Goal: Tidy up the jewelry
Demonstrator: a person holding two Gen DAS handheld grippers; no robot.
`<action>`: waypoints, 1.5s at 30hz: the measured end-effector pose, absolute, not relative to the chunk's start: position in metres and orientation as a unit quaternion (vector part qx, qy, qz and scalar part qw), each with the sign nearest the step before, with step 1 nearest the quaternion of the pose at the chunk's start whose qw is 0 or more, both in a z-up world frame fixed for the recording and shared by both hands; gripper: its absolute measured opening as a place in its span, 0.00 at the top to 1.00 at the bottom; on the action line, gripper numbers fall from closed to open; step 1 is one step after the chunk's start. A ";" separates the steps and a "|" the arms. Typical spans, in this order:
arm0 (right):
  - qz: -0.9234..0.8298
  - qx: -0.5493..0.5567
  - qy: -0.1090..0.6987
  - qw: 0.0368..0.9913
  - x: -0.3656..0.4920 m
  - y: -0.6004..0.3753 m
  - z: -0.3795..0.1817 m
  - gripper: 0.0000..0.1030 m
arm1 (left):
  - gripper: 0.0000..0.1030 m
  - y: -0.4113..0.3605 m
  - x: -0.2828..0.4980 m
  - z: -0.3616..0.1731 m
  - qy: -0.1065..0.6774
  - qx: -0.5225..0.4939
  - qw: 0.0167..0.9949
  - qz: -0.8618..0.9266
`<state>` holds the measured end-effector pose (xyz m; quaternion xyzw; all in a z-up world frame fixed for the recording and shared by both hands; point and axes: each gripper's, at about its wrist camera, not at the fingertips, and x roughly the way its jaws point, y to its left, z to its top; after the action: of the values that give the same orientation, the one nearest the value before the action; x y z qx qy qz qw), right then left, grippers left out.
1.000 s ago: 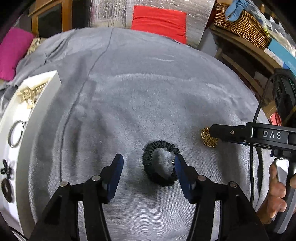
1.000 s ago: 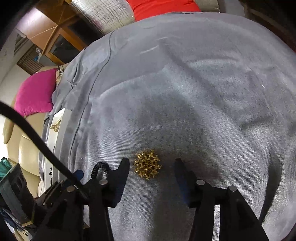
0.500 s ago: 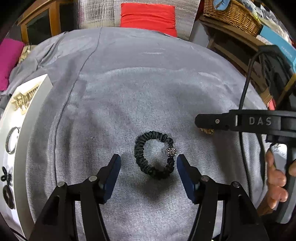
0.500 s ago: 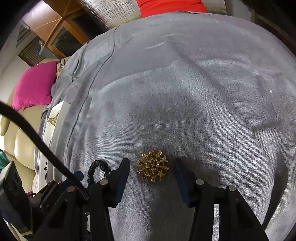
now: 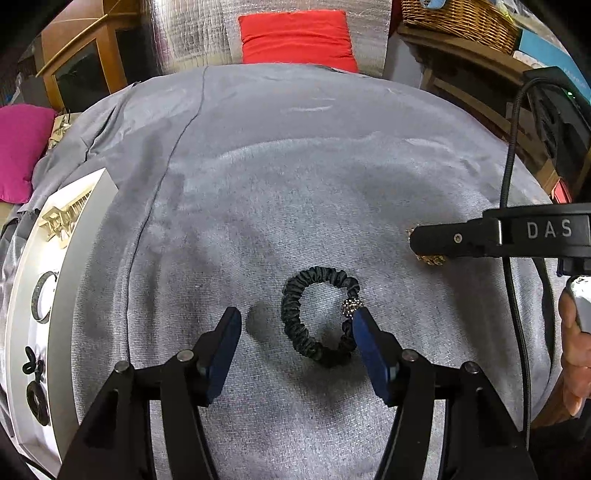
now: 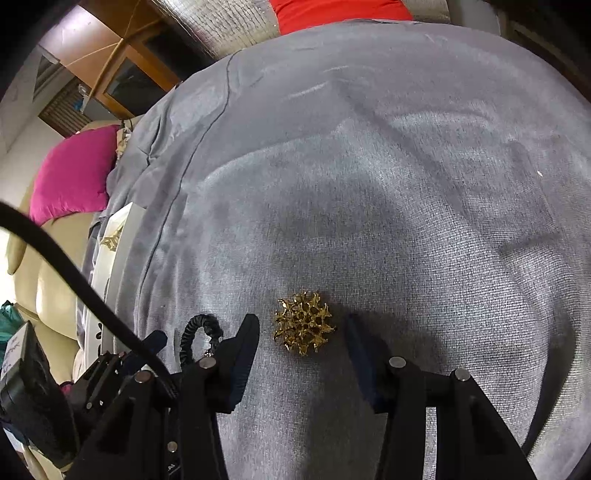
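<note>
A black scrunchie bracelet point(image 5: 291, 314) with a sparkly bead lies on the grey cloth point(image 5: 295, 184). My left gripper point(image 5: 296, 315) stands open around it, and its right fingertip point(image 5: 364, 328) is close against the bead side. A gold spiky brooch point(image 6: 304, 325) lies between the pads of my right gripper point(image 6: 303, 326), which is open with a gap on both sides. In the left wrist view the right gripper's finger point(image 5: 454, 240) hides most of the brooch point(image 5: 432, 260). The scrunchie point(image 6: 190, 338) also shows in the right wrist view.
A white tray point(image 5: 92, 221) at the cloth's left edge holds a gold hair clip point(image 5: 62, 218), a ring bangle point(image 5: 44, 299) and black pieces point(image 5: 35, 395). A person's hand point(image 5: 576, 350) grips the right tool. Cushions and a wicker basket point(image 5: 461, 18) stand beyond the cloth.
My left gripper has rolled and swung so the scrunchie sits more between its fingers, and its jaws stand slightly wider. The right gripper has stayed around the brooch.
</note>
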<state>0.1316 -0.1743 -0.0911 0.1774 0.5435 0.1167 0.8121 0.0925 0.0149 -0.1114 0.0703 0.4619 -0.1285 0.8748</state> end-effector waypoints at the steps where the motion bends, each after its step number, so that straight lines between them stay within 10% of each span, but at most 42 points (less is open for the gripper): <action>1: 0.117 0.176 0.543 0.812 0.131 -0.174 -0.091 0.50 | 0.38 0.015 0.093 -0.111 0.462 0.071 0.875 -0.128; 26: 0.119 0.104 0.528 0.835 0.126 -0.164 -0.092 0.63 | 0.34 0.020 0.100 -0.119 0.473 0.047 0.866 -0.155; 37: 0.139 0.037 0.519 0.843 0.122 -0.142 -0.090 0.42 | 0.34 0.017 0.095 -0.114 0.462 0.068 0.867 -0.173; 45: 0.114 0.025 0.512 0.851 0.123 -0.144 -0.090 0.60 | 0.34 0.024 0.093 -0.115 0.461 0.067 0.870 -0.162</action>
<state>0.1230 -0.1440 -0.0901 0.0253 0.5121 0.1140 0.8510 0.0934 0.0241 -0.1146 0.0666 0.4610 -0.1621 0.8699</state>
